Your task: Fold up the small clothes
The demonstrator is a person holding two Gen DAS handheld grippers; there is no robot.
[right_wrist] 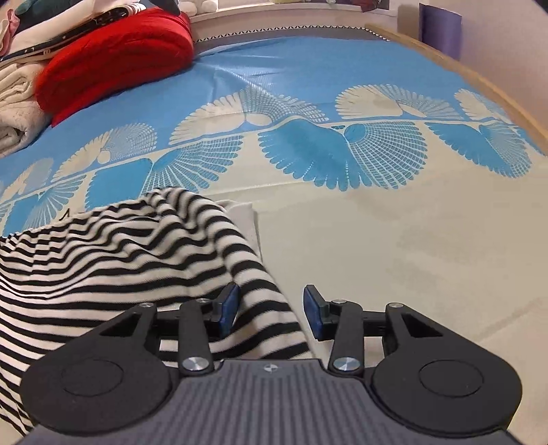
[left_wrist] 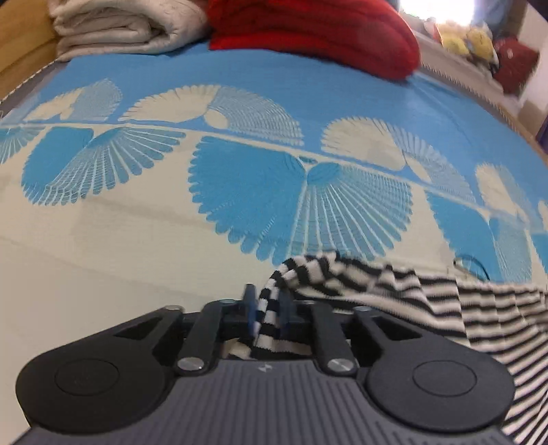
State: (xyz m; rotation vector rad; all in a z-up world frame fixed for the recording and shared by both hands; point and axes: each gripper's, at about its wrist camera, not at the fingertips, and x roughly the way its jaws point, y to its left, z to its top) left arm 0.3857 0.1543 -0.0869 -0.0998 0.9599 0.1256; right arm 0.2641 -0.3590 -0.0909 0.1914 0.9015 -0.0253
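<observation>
So here a black-and-white striped top (left_wrist: pixel 394 284) is seen lying on a bed, spread over a blue and cream bedspread (left_wrist: pixel 137 239) with big fan-shaped patterns. In the left wrist view, the left gripper (left_wrist: pixel 269 309) is clenched on a bunched-up edge of the striped top, with the fabric pinched right between the two blue pads (left_wrist: pixel 251 308) and a bit of it tucked back toward the gripper body. From there the rest of the top is draped off to the right and runs out of the near right corner of the picture.

In the right wrist view, the right gripper (right_wrist: pixel 270 309) is spread wide, nothing squeezed. A fold of the striped top (right_wrist: pixel 120 260) is laid across the gap, up against the left pad (right_wrist: pixel 228 306), while the right pad (right_wrist: pixel 312 313) is kept apart from the cloth with bare bedspread (right_wrist: pixel 411 239) seen behind it. Most of the top is piled on the left side, humped up in the middle. A plain white bit of fabric (right_wrist: pixel 245 219) is peeking out just past the hump; whether it's part of the top can't be told.

At the far end of the bed a red cushion (right_wrist: pixel 116 65) is parked, with folded cream blankets (left_wrist: pixel 116 27) stacked just to its left. A wooden bed frame edge (right_wrist: pixel 479 78) is visible along the far right.
</observation>
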